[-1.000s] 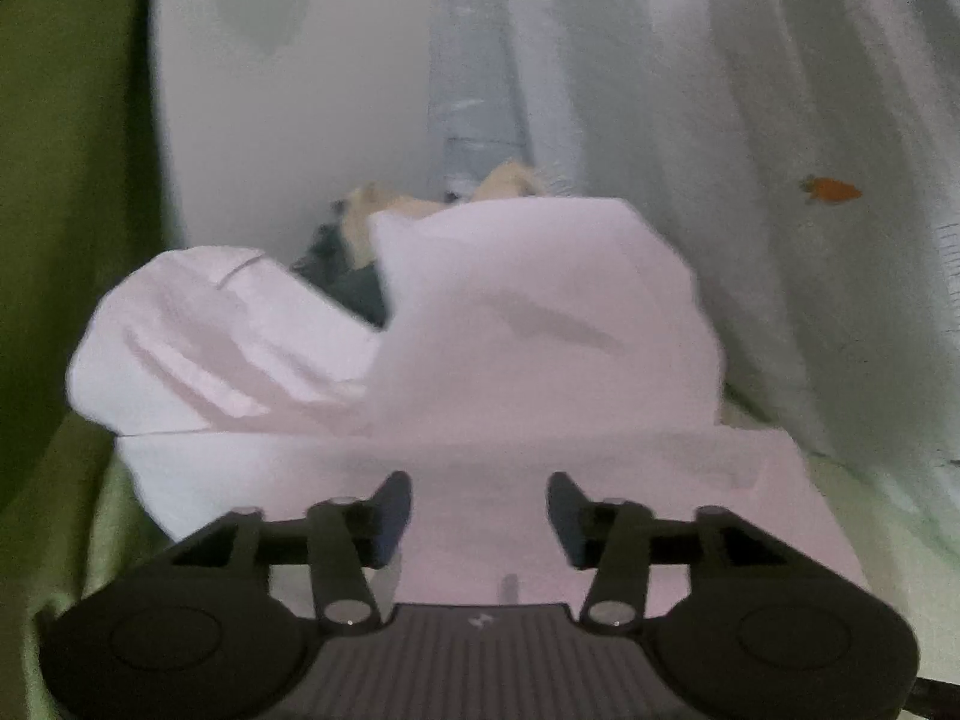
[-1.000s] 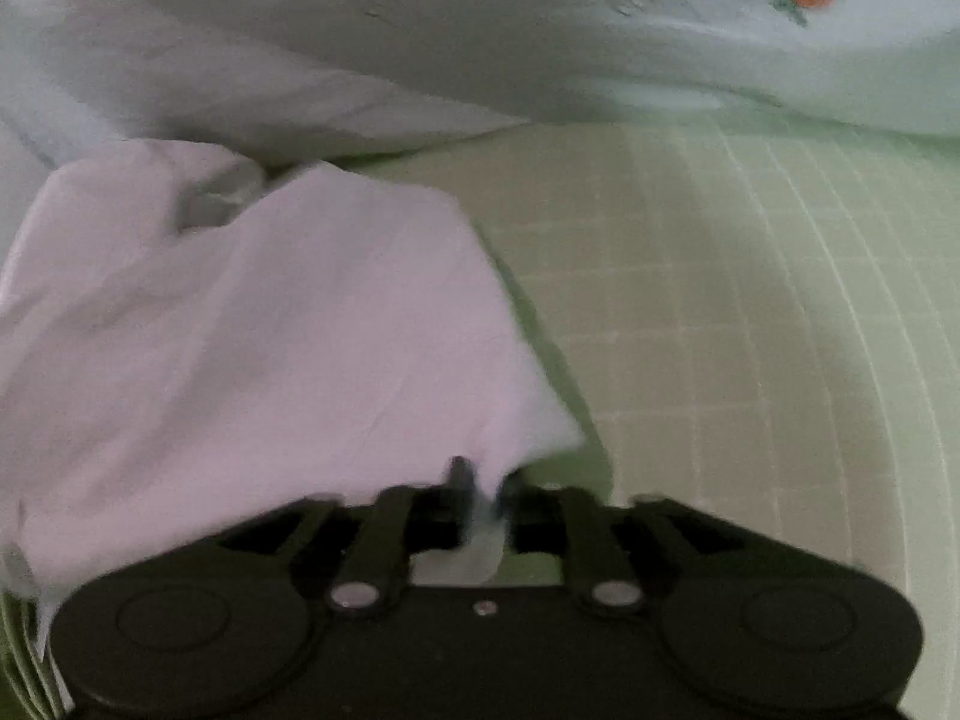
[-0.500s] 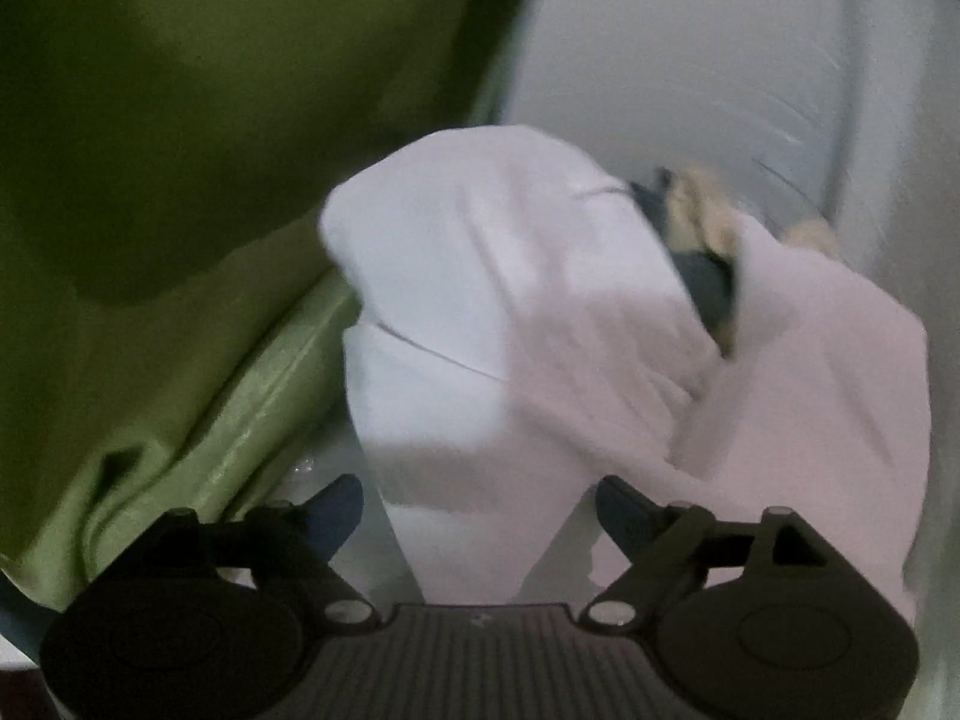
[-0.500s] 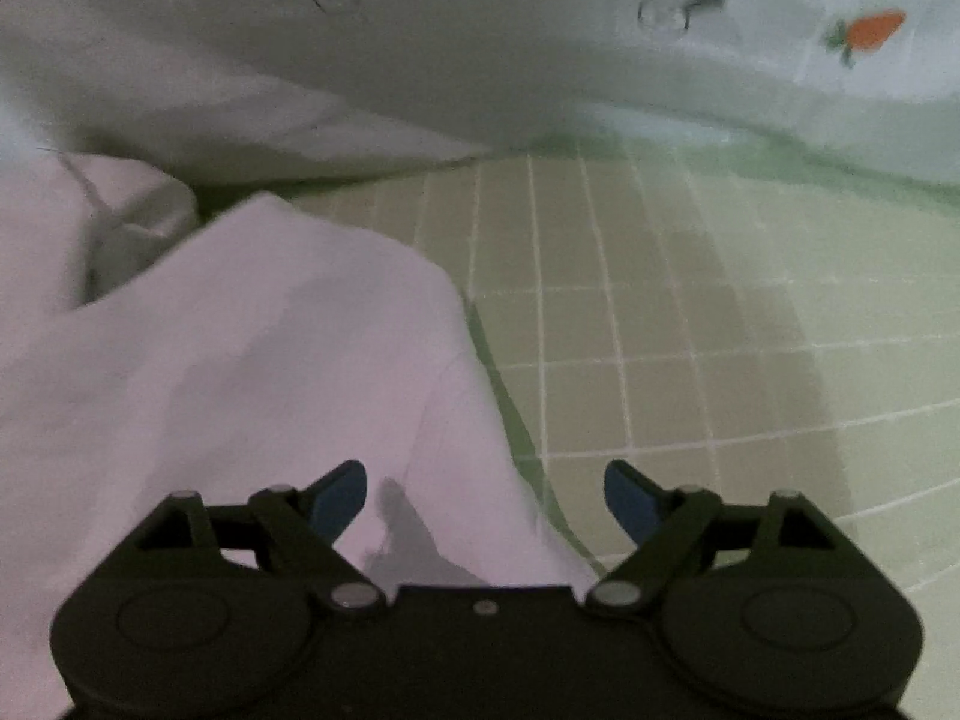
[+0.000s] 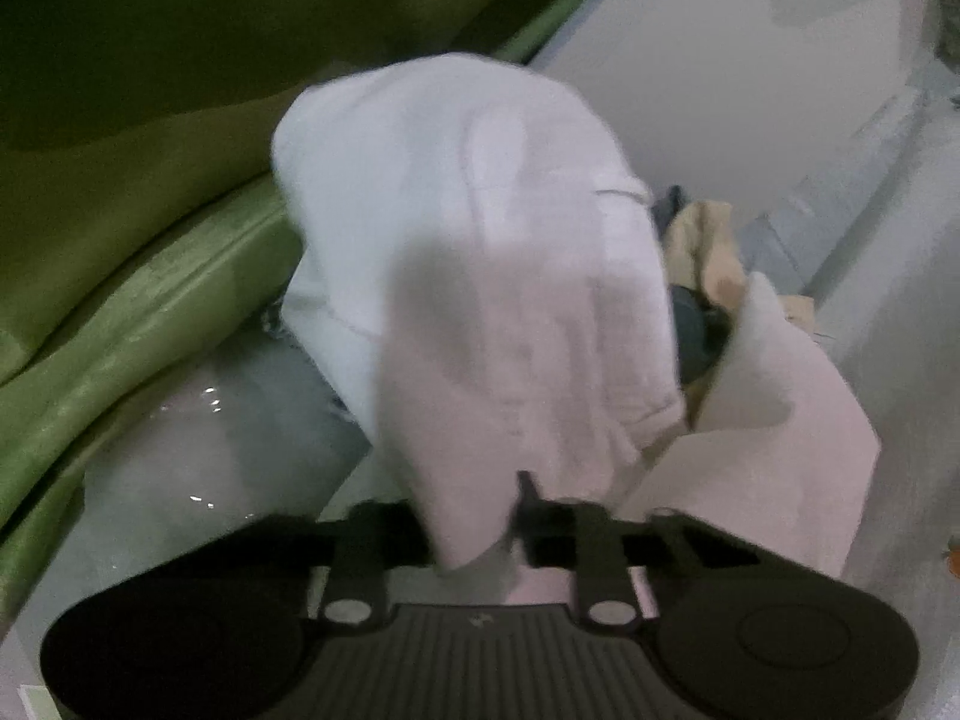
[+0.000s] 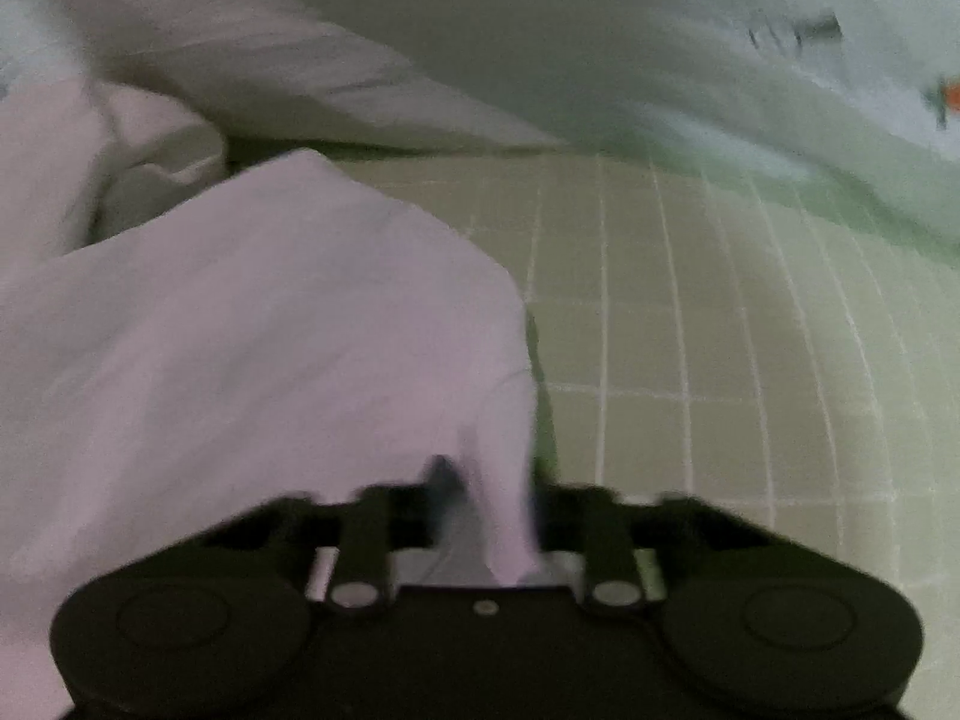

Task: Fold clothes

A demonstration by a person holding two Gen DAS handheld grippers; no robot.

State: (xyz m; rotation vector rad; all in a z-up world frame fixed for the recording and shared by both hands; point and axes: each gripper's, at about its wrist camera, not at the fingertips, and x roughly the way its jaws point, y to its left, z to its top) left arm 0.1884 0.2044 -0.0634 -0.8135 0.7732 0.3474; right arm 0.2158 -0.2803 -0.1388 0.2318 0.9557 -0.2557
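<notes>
Left wrist view: the left gripper has its jaws pinched on a corner of the white garment, which drapes away bunched beside a green cloth, likely held to carry a fold.

Right wrist view: the right gripper clamps another edge of the garment above a gridded mat, keeping it taut.

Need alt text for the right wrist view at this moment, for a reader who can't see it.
The right gripper, seen from just behind its black body, is closed on an edge of a pale white garment that spreads across the left of the blurred view. To the right lies a light green mat with a white grid, and white bedding is heaped along the top.
</notes>
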